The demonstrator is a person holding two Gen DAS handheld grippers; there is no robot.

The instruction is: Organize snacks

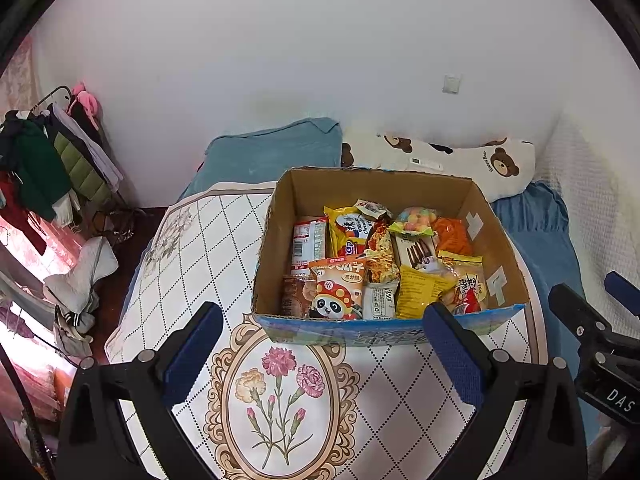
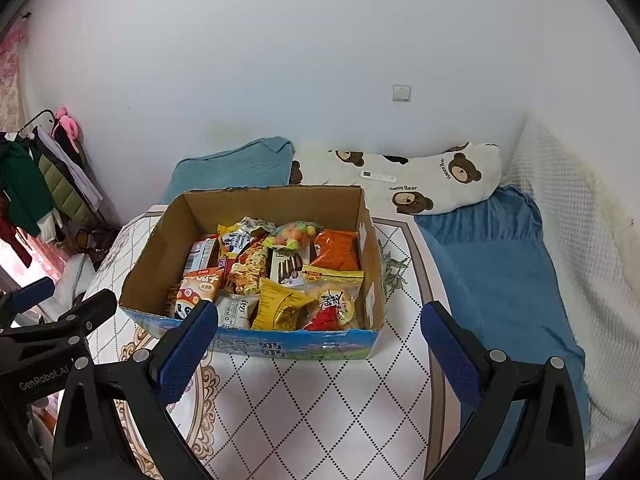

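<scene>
Bear pillow point(image 2: 440, 178) and teal pillow point(image 2: 236, 168) lie behind the snack box point(image 2: 256, 342)

A white cloth point(image 1: 192, 264) printed with a diamond grid and a framed carnation motif point(image 1: 280, 392) is spread over the bed. Along the bed's far edge, against the white wall point(image 1: 320, 40), a teal pillow point(image 1: 276, 152) and a bear-print pillow point(image 2: 440, 176) are laid side by side; a small white device point(image 2: 378, 177) is seen on the latter. A blue blanket point(image 2: 492, 264) covers the bed's right side. A clothes rack point(image 1: 44, 152) is seen left, and a wall switch point(image 2: 401, 93) above.
</scene>
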